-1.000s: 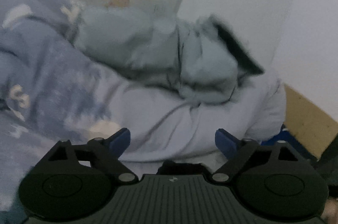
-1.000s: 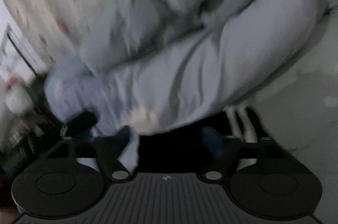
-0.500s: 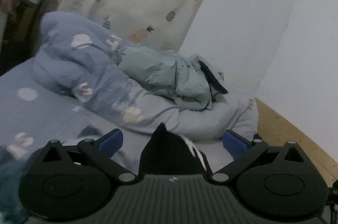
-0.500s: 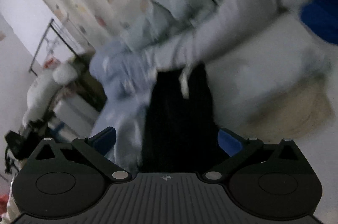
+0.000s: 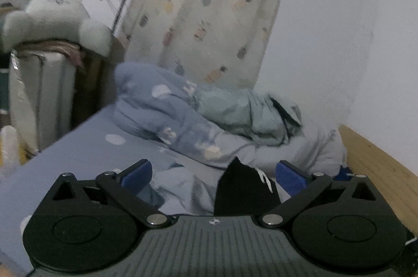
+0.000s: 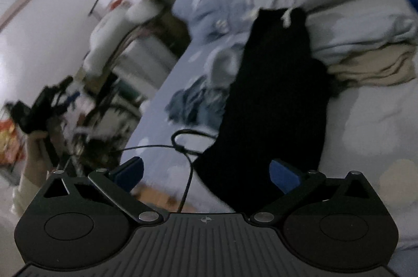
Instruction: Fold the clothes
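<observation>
Both the left gripper (image 5: 213, 173) and right gripper (image 6: 206, 172) stood wide apart and empty, with the black garment (image 6: 274, 99) lying stretched up frame centre on the bed (image 6: 365, 120).

No readable text anywhere; the duvet (image 5: 167, 117) carries pale marks, perhaps letters, too blurred.

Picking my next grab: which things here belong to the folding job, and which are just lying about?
Job: black garment; folded clothes stack.
Lying about: quilt; plush toy; black cable; curtain.
</observation>
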Demonstrator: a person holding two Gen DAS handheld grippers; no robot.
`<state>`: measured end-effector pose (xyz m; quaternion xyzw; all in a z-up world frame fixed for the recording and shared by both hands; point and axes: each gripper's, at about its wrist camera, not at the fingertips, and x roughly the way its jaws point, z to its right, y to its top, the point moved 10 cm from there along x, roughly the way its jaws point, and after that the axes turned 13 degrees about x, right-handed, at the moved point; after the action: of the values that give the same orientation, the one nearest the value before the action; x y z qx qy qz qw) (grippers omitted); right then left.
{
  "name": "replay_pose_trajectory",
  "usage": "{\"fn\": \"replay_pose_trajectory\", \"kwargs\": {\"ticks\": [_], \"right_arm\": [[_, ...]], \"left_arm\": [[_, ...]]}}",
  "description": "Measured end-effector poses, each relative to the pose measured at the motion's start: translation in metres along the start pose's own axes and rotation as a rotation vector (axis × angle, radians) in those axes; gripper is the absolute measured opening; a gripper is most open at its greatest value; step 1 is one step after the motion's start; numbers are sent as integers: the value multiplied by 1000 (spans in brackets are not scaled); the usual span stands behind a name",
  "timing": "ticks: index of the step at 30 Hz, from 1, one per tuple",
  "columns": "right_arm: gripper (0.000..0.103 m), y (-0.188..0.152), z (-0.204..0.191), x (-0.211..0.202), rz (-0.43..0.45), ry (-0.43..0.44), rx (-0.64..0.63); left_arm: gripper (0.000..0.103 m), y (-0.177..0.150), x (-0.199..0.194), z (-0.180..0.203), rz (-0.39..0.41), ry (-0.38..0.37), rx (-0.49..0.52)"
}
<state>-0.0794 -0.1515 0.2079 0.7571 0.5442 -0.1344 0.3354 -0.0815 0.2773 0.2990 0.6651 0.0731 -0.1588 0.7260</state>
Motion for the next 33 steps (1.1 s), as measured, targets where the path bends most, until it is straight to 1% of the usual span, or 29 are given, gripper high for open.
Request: {"fn": "replay_pose_trajectory", "kwargs": {"ticks": [2, 4, 6, 8, 10, 12, 14, 16, 19, 22, 23, 24, 25, 29, 32, 33], "right_arm": [[103, -10, -10, -4, -42, 27, -30], [103, -24, -19, -7, -77, 73, -58], [103, -38, -30, -9, -113, 116, -98], [103, -50, -40, -12, -145, 149, -136], [103, -53, -39, -15, -133, 139, -161], [103, -53, -31, -15, -103, 106, -188], [103, -51, -9, -5, -40, 46, -210], [103, -49, 20, 14, 0, -2, -187], [103, -55, 60, 49, 41, -114, -183], [103, -56, 92, 81, 101, -222, -217], [103, -55, 100, 91, 125, -279, -257], [103, -54, 101, 99, 138, -313, -323], [103, -54, 98, 107, 143, -323, -401], [103, -67, 71, 151, 100, -349, -740], [102, -88, 65, 192, 10, -364, -970], [102, -92, 65, 202, -5, -377, -1031]], "left_arm": [[103, 7, -21, -4, 14, 56, 16], [103, 16, -44, -8, 35, 133, 44], [103, 26, -65, -9, 53, 176, 46], [103, 34, -78, -5, 61, 192, 63], [103, 35, -81, 5, 49, 180, 98], [103, 24, -74, 17, 29, 131, 113], [103, -4, -57, 33, -17, 39, 106], [103, -47, -30, 48, -93, -37, 85], [103, -127, 24, 63, -231, -107, 9], [103, -199, 70, 80, -327, -166, -61], [103, -219, 83, 87, -358, -172, -68], [103, -237, 95, 95, -380, -177, -56], [103, -250, 105, 103, -398, -192, -36], [103, -290, 135, 126, -468, -221, 5], [103, -302, 139, 127, -487, -250, -85], [103, -306, 137, 125, -485, -261, -113]]}}
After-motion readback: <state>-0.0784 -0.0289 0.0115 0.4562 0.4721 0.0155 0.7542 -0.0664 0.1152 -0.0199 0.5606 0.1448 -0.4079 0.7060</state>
